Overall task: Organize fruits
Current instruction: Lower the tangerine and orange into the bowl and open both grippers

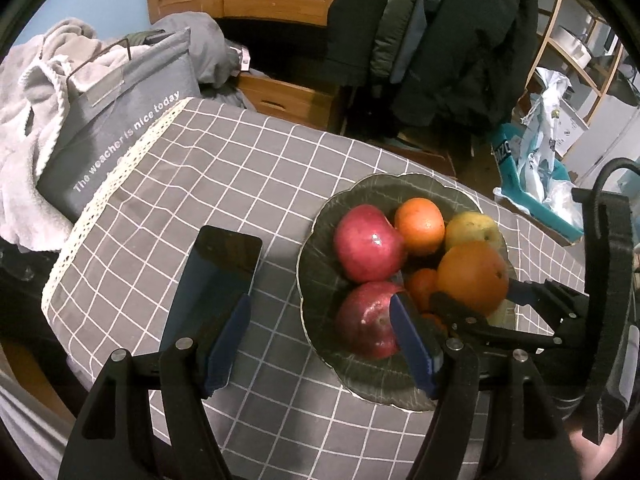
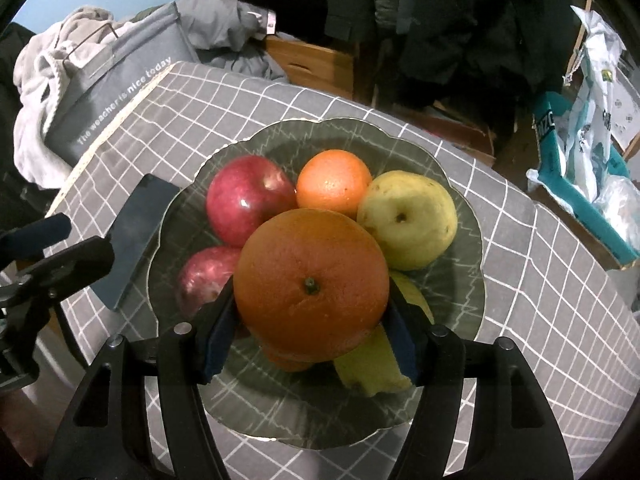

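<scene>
Between the two blue pads of the right tool (image 2: pixel 310 320) sits the large orange (image 2: pixel 311 282), stem end facing the camera. Both pads (image 2: pixel 220 332) lie against its flanks, so the tool is closed on the fruit at a moderate width. The large orange is above the middle of the glass bowl (image 2: pixel 460 200), on top of the other fruit; whether it rests on them or is lifted clear cannot be told.

Around it in the bowl:
- Two red apples (image 2: pixel 250 198) on the left, one behind the other.
- A smaller orange (image 2: pixel 334 182) at the far side.
- A yellow-green pear (image 2: pixel 406 220) on the right.
- A second yellowish fruit (image 2: pixel 372 364) below the right pad, partly hidden.

The bowl stands on the desk (image 2: pixel 540 320), which carries a grey cloth with a white grid.

The left tool (image 1: pixel 320 340) is half open and holds nothing. Its right pad is over the near red apple (image 1: pixel 366 326) at the bowl's left edge; its left pad is over the cloth, just in front of a dark phone (image 1: pixel 218 276) that lies flat beside the bowl. In the left wrist view, the right tool reaches in from the right, gripping the large orange (image 1: pixel 472 276).

Beyond the desk's far left edge stands a grey fabric bin (image 1: pixel 116 132) with printed lettering and light laundry heaped on it.
</scene>
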The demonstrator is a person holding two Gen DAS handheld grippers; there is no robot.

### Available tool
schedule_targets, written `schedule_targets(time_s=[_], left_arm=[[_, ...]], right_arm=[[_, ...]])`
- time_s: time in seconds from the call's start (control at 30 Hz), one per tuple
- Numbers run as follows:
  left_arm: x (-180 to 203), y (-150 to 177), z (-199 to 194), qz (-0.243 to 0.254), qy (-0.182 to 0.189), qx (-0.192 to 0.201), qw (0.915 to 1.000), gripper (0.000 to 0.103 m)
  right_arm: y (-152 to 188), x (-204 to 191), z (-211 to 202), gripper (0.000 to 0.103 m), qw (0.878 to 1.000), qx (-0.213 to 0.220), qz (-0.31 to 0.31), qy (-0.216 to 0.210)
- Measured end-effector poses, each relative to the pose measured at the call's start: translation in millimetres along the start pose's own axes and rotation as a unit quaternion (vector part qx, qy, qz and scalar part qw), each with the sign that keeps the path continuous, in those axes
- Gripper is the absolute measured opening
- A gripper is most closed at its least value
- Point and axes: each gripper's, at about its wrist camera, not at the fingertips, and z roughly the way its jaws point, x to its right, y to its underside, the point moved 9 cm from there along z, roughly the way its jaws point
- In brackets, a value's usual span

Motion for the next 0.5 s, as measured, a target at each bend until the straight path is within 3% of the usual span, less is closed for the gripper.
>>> schedule_targets(time_s=[0.13,0.5], left_arm=[[-1,-1,-5,-0.004,0.000,0.005,1.0000,0.080],[8,-10,-32,0.002,0.008,0.031,0.9995,0.080]], right_arm=[[-11,1,-13,0.081,0.999,0.038,0.009,-0.011],[-33,20,-75,0.082,0.995,0.100,0.030,0.006]])
